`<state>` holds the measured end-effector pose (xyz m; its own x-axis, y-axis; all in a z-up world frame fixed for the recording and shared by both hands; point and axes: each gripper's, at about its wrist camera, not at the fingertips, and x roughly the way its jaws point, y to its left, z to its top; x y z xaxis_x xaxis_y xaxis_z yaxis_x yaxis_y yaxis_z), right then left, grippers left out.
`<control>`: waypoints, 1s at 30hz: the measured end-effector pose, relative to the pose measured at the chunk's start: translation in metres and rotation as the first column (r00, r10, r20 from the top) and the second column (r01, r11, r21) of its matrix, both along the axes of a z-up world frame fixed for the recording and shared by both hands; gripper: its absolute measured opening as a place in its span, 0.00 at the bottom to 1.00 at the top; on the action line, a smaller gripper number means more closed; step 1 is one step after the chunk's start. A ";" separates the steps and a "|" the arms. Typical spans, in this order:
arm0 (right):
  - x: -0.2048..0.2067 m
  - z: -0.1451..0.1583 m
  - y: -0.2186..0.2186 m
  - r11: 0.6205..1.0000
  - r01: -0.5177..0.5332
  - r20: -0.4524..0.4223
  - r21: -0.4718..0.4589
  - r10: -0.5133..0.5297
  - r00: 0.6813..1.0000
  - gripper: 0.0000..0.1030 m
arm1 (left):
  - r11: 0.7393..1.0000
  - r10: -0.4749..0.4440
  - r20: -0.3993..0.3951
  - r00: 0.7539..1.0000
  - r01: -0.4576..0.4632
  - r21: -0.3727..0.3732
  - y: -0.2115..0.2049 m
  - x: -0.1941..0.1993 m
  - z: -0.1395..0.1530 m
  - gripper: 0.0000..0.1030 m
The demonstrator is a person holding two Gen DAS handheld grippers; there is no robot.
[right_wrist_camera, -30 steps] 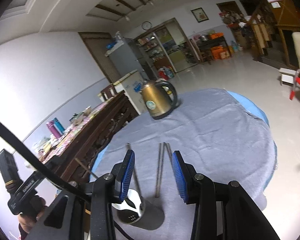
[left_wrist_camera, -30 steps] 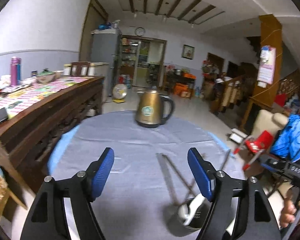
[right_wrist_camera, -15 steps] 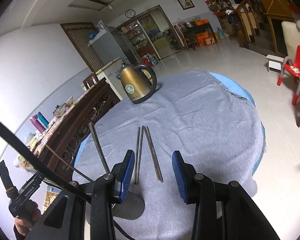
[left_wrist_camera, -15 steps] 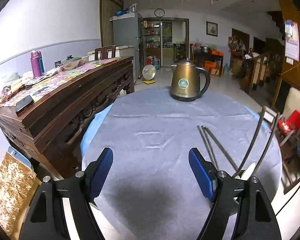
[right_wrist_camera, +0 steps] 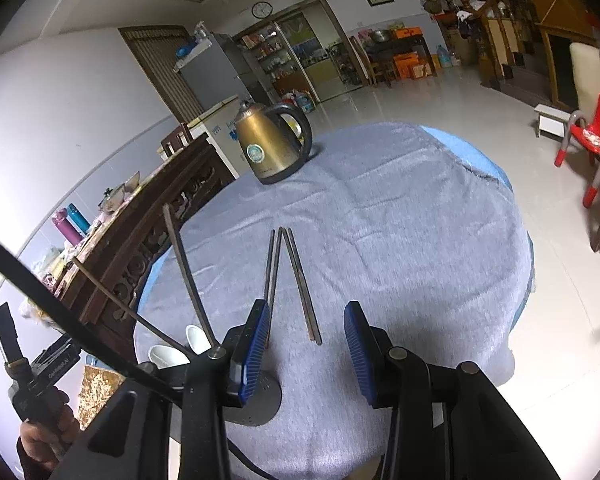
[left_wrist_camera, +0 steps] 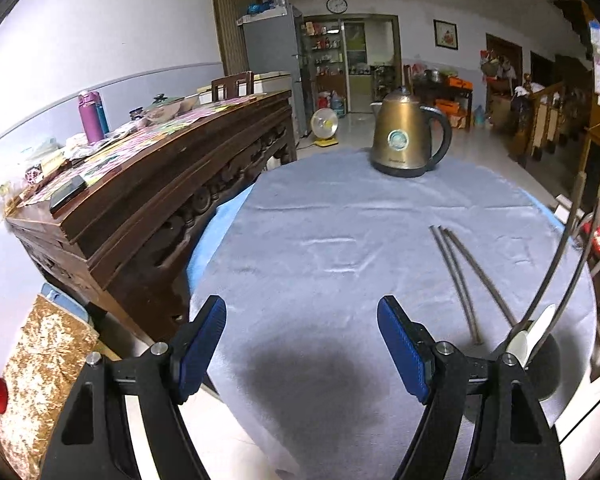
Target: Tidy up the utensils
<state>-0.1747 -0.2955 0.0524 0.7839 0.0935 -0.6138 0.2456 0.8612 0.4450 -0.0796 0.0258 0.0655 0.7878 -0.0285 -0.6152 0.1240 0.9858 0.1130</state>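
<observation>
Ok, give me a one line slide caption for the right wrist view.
Open right tool above loose chopsticks on the grey-clothed table, utensil holder at left, brass kettle behind.

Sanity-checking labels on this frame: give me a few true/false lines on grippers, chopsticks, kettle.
1. Both grippers are open and hold nothing. True: left gripper, right gripper.
2. Loose chopsticks lie flat on the grey cloth. True.
3. The kettle lies on its side. False: it stands upright at the far side of the table.
4. The holder is empty. False: chopsticks and white spoons stand in it.
5. The right gripper is clamped on a chopstick. False: its blue pads are apart, above the cloth.
</observation>
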 end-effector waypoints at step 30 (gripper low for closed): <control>0.047 -0.025 0.004 1.000 0.004 -0.115 -0.028 -0.007 0.993 0.40 | 0.994 -0.024 -0.124 0.992 0.037 0.101 -0.026 0.061 -0.046 0.76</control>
<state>-0.1279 -0.2915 0.0270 0.7081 0.0713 -0.7025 0.2988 0.8712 0.3896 -0.0189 0.0001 0.0190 0.7059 0.0167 -0.7081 0.1733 0.9653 0.1955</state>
